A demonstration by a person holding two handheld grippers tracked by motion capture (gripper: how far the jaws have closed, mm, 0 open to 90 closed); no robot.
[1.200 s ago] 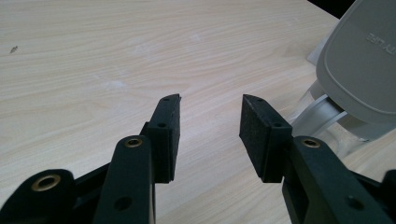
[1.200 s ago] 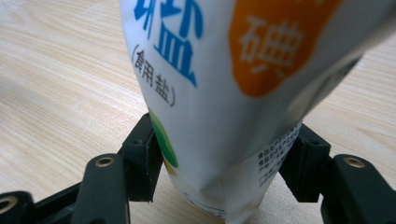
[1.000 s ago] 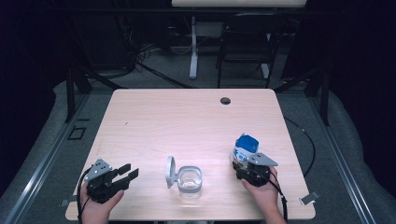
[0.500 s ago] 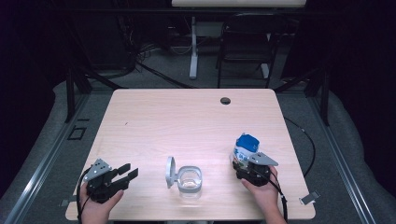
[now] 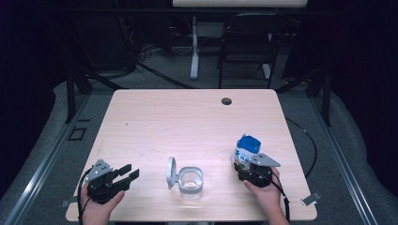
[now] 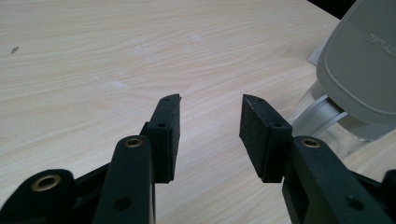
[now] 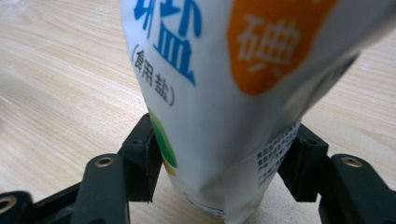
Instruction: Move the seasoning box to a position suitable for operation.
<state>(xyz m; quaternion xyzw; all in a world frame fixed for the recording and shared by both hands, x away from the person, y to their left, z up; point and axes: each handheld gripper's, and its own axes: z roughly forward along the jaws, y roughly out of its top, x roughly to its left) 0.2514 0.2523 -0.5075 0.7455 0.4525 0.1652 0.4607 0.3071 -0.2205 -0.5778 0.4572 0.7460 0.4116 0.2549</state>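
Observation:
A white salt bag (image 5: 247,147) with a blue top and blue and orange print (image 7: 233,70) stands upright near the table's right front. My right gripper (image 5: 246,164) is shut on its lower part, one jaw pressing each side (image 7: 224,154). A clear small container (image 5: 191,180) sits at the front middle, its grey flip lid (image 5: 171,172) standing open on its left. My left gripper (image 5: 128,173) rests at the front left, open and holding nothing (image 6: 210,107). In the left gripper view the lid (image 6: 364,60) and container (image 6: 322,119) lie just right of the jaws.
The pale wooden table (image 5: 187,122) has a dark cable hole (image 5: 226,101) near its far edge. A small metal clip (image 5: 311,198) sits at the right front corner. A chair (image 5: 248,42) and a desk leg (image 5: 194,47) stand beyond the table.

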